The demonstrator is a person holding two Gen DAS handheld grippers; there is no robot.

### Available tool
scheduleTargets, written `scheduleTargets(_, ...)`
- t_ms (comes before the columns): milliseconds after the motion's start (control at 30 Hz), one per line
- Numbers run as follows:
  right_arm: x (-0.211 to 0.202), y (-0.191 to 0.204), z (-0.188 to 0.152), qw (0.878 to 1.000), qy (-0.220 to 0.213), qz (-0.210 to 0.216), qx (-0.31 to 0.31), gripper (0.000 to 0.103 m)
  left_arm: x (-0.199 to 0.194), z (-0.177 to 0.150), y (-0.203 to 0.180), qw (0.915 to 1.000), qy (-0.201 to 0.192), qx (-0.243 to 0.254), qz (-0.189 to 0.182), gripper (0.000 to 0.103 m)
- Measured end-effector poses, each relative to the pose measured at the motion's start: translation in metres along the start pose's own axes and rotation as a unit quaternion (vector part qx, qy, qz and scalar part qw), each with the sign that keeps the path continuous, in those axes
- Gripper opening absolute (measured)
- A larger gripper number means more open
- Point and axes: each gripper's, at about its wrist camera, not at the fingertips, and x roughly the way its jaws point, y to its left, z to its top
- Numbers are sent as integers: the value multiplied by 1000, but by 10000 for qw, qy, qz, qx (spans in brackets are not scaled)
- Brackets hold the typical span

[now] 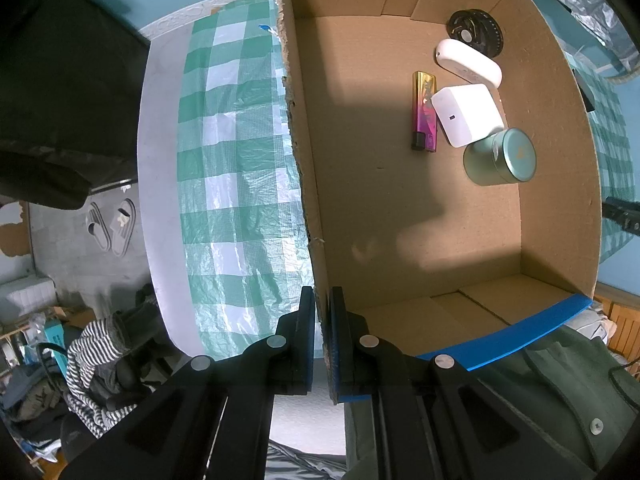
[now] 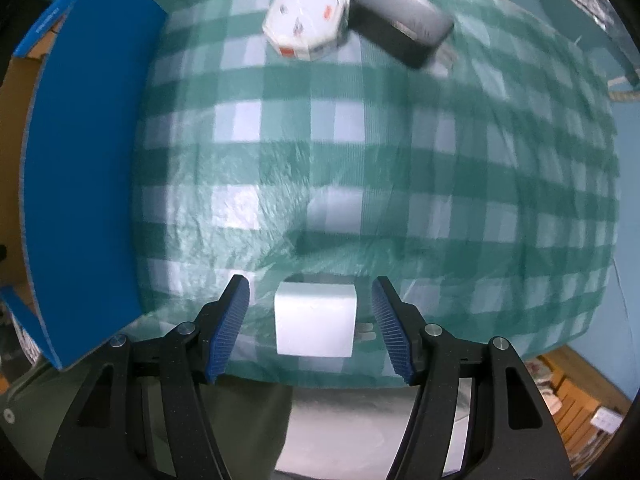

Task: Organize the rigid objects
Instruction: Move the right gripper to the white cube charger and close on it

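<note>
The white charger cube (image 2: 314,320) sits on the checked tablecloth (image 2: 360,160) squarely between my right gripper (image 2: 310,328) pads, its metal prongs pointing toward the right-hand pad, and neither pad touches it: my right jaws stand open with a clear gap on each side. To do this pick well, I judge I should settle lower so the ribbed blue pads (image 2: 230,328) bracket the cube's flat side faces rather than its top edge, keep it centred so both pads meet it together, and close on the body, not the prongs, which could make it twist out. The cloth is thin and wrinkled, so I would avoid pinching a fold along with the cube. My left gripper (image 1: 322,340) is clamped shut on the near wall of the cardboard box (image 1: 400,208), one finger outside and one inside, steadying it for the drop. Ahead of those jaws, at the far side of the box floor, lie a lighter (image 1: 425,111), a white adapter (image 1: 466,114), a white case (image 1: 468,62), a green tin (image 1: 500,157) and a dark round object (image 1: 475,37). Far ahead of my right jaws an octagonal white box (image 2: 306,26) and a black case (image 2: 402,22) wait on the cloth.
</note>
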Motion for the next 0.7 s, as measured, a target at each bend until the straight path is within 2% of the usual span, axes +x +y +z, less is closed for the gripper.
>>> scheduleTargets(533,41,-8,-17,9997,245,-78,34,64,0,-1,-2,10000,23,26,31,7)
scheduleTargets(700,44,-5,-21,9998,144,-155,-39,64,-1,-1,-2,10000,32,21,34,7)
